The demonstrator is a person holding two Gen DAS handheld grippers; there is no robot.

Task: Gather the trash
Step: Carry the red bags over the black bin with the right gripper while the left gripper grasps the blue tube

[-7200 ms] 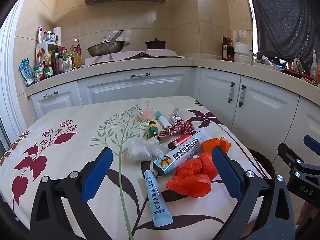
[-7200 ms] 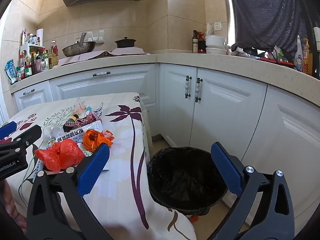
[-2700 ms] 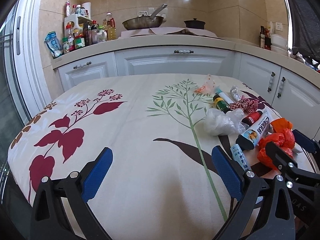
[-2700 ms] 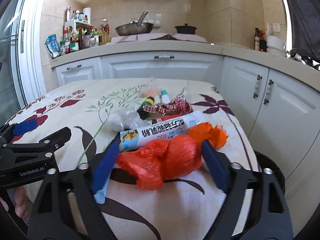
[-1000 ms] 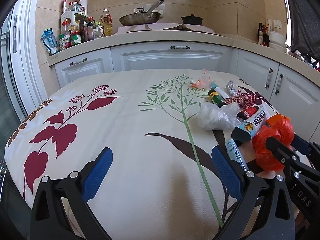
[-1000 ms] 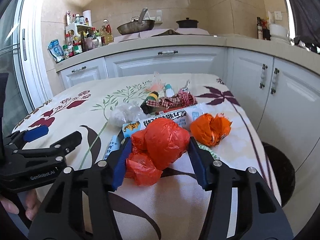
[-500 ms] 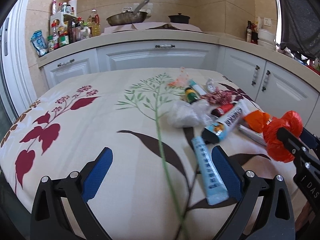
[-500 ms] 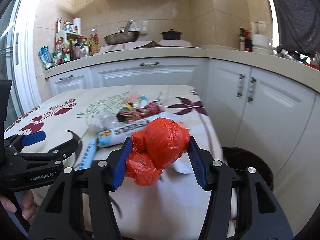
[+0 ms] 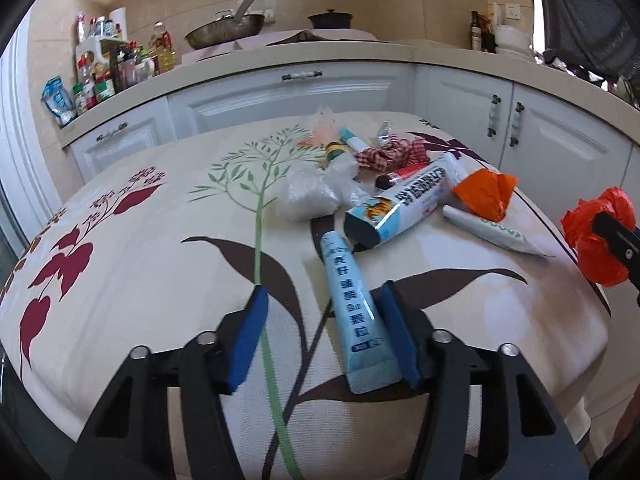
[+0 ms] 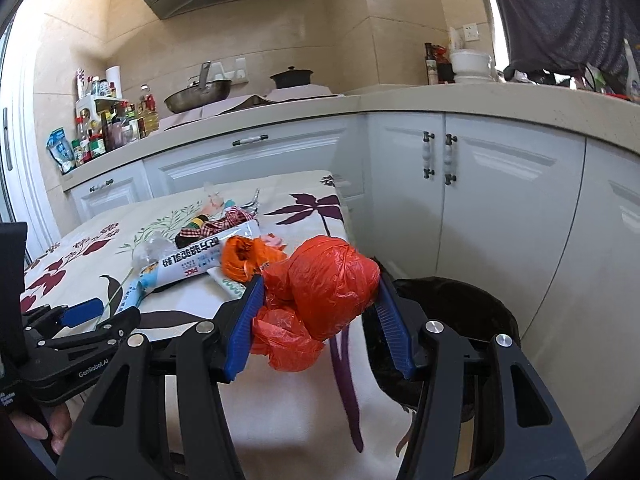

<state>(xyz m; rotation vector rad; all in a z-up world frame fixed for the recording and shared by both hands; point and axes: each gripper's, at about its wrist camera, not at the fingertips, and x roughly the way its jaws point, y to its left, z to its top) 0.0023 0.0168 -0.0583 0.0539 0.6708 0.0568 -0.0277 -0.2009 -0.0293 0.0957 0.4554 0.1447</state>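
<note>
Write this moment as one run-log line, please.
right hand-held gripper: holds red bag | left hand-held gripper: closing around blue tube | bin: ahead

Tube (image 9: 357, 312) on table (image 9: 140, 280), bin (image 10: 460, 320) beside

The tablecloth (image 9: 140, 280) is showing cream, printed with dark red leaves, a green stem and brown-purple leaves. The tube (image 9: 356, 312) lying on it is showing pale blue with white lettering; the long box (image 9: 400, 204) is showing white and light blue with a tiger picture. A crumpled bag (image 10: 332, 280) is glowing red-orange, another bag (image 9: 486, 194) plain orange. A cloth scrap (image 9: 386, 156) is showing red-and-white check. The left hand-held gripper (image 9: 324, 336) is wearing blue pads on black arms. The bin (image 10: 452, 320) is showing black, the cabinets (image 10: 500, 200) white.
</note>
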